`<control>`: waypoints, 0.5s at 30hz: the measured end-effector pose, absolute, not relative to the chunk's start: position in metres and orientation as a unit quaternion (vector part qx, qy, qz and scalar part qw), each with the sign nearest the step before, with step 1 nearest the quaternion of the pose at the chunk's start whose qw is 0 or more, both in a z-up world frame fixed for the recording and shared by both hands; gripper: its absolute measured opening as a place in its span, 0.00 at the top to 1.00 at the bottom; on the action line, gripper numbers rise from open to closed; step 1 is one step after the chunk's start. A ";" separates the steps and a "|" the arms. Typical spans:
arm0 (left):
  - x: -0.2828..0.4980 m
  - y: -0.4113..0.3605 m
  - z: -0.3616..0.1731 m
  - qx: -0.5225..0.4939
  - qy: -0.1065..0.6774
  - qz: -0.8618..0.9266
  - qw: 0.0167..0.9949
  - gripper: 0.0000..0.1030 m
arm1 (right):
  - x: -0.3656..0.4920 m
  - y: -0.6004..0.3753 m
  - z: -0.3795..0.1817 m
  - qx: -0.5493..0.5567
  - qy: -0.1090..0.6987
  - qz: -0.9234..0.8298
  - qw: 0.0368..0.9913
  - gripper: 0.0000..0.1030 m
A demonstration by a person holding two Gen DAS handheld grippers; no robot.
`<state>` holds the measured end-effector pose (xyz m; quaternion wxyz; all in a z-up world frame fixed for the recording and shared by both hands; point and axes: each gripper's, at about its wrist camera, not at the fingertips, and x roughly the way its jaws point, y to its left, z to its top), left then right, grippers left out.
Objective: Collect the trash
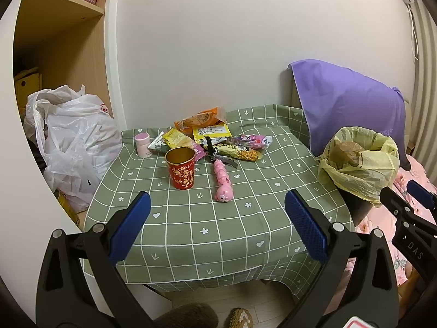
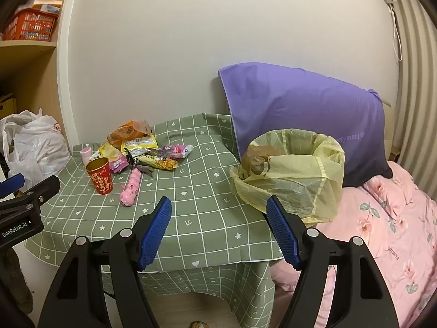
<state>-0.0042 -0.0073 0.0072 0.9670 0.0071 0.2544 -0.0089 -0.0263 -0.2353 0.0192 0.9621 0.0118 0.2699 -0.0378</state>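
While both of my jaws are hanging wide apart and holding nothing, I am weighing up the litter heaped at the far side of the worktop (image 1: 207, 218). My left gripper (image 1: 218, 218) is hovering over the near edge of the green checked cloth, and my right gripper (image 2: 218, 229) is hovering just beside the bin with the yellow liner (image 2: 297, 169), which is standing at the right-hand edge of the worktop, against the purple pillow (image 2: 300, 109).

I am judging the snack wrappers (image 1: 213, 139) to be very light, thin and crinkly, probably slick on their printed faces. They are lying in an overlapping pile near the wall: an orange packet (image 1: 200, 120) at the back, yellow ones in the middle, a pink-and-white one to the right. I am thinking a pinch on a free corner or a raised fold would serve best, since a flat film gives the pads little to bite and may drag its neighbours along.

In front of the pile, the red paper cup (image 1: 182, 168) is standing upright, gold inside, with gold figures on its wall. I am expecting it to be light and easily crushed, so I would take it across the rim with gentle pressure.

Beside the cup, a pink caterpillar toy (image 1: 222, 183) is lying lengthwise, and a small pink jar (image 1: 143, 145) is standing to the left; whether these count as trash I cannot tell.
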 end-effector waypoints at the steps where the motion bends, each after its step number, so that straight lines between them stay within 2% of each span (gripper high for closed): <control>1: -0.004 -0.007 0.007 0.007 0.255 -0.009 0.967 0.09 | -0.026 -0.235 0.019 0.011 0.271 -0.037 0.962 0.34; 15: -0.001 -0.003 0.007 0.004 0.257 -0.007 0.967 0.09 | -0.023 -0.234 0.020 0.012 0.269 -0.033 0.963 0.34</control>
